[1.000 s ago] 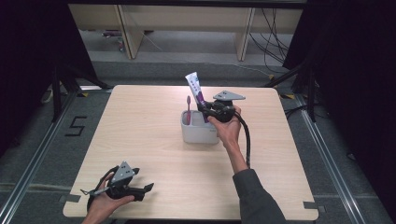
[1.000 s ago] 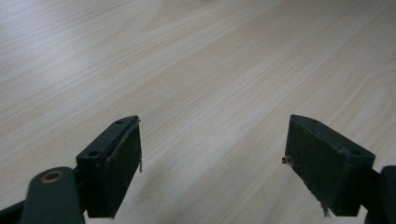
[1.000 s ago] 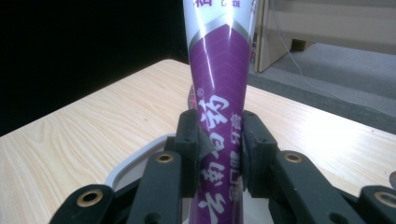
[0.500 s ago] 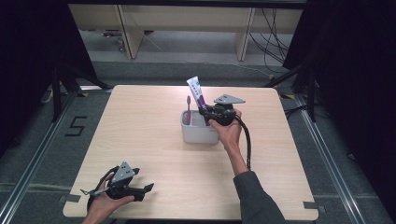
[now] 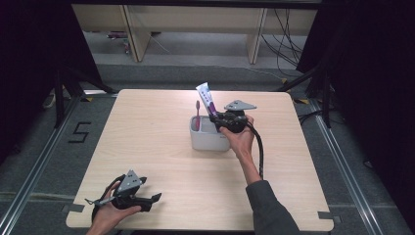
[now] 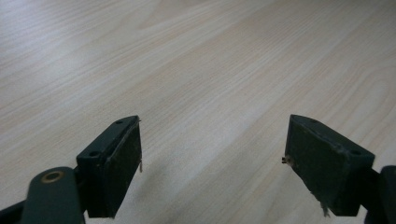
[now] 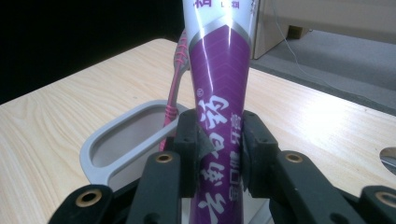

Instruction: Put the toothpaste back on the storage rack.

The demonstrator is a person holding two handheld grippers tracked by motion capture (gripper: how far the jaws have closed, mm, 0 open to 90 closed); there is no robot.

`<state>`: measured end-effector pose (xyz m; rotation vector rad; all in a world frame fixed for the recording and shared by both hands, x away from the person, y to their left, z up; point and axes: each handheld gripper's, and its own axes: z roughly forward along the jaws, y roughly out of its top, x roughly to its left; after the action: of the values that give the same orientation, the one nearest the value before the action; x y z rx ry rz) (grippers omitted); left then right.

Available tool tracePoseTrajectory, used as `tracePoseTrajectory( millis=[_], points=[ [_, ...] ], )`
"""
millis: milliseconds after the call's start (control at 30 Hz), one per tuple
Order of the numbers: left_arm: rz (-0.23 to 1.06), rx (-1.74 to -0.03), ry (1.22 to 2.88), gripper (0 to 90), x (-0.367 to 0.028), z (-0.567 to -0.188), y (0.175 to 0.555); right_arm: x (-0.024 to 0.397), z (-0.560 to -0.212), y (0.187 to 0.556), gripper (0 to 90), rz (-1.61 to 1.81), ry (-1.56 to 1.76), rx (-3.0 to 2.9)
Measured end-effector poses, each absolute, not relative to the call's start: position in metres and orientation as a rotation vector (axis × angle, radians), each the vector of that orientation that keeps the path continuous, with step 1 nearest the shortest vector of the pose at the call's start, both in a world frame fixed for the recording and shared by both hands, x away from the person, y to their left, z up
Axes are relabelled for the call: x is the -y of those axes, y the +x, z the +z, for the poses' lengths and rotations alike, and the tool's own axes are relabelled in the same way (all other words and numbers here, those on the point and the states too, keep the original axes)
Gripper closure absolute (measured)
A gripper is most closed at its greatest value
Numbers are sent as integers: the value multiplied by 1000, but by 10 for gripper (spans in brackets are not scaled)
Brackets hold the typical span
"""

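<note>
Two grippers are at work on the table (image 5: 161, 147), and going from left to right, almost nothing has changed over the last second. At the near left corner the left gripper (image 5: 128, 195) rests in the person's hand just as it did a second ago, its jaws spread wide with only bare wood grain between them (the left gripper view confirms nothing is in the gap). Toward the middle of the far half of the table stands the grey holder (image 5: 209, 138), with a pink toothbrush (image 5: 197, 115) leaning upright in its left end, unmoved. Just to the right of that, the right gripper (image 5: 219, 119) is clamped on the purple-and-white toothpaste tube (image 5: 207, 100), pads pressing its lower body from both sides; the tube stands tilted, its flat crimped end up and to the left, its lower end at the holder's right end. Compared with a second ago the tube sits at much the same tilt and height, so I judge that the placement is at its last stage: the tube seems poised at the holder, with release not yet made.
</note>
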<state>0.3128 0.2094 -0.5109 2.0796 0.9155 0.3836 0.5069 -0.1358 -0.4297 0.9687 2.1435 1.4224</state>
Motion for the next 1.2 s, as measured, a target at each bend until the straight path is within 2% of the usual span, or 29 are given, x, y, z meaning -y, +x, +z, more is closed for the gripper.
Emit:
tracePoseTrajectory(
  millis=[733, 900, 1200],
  points=[
    [385, -916, 2072, 184, -209, -512, 313, 137, -434, 504, 701, 1333, 1004, -2211],
    [377, -909, 2086, 184, -208, -513, 312, 141, -428, 498, 607, 1382, 991, -2185],
    [373, -918, 2071, 184, -207, -513, 312, 159, -425, 488, 505, 1411, 1008, -2162]
  ],
)
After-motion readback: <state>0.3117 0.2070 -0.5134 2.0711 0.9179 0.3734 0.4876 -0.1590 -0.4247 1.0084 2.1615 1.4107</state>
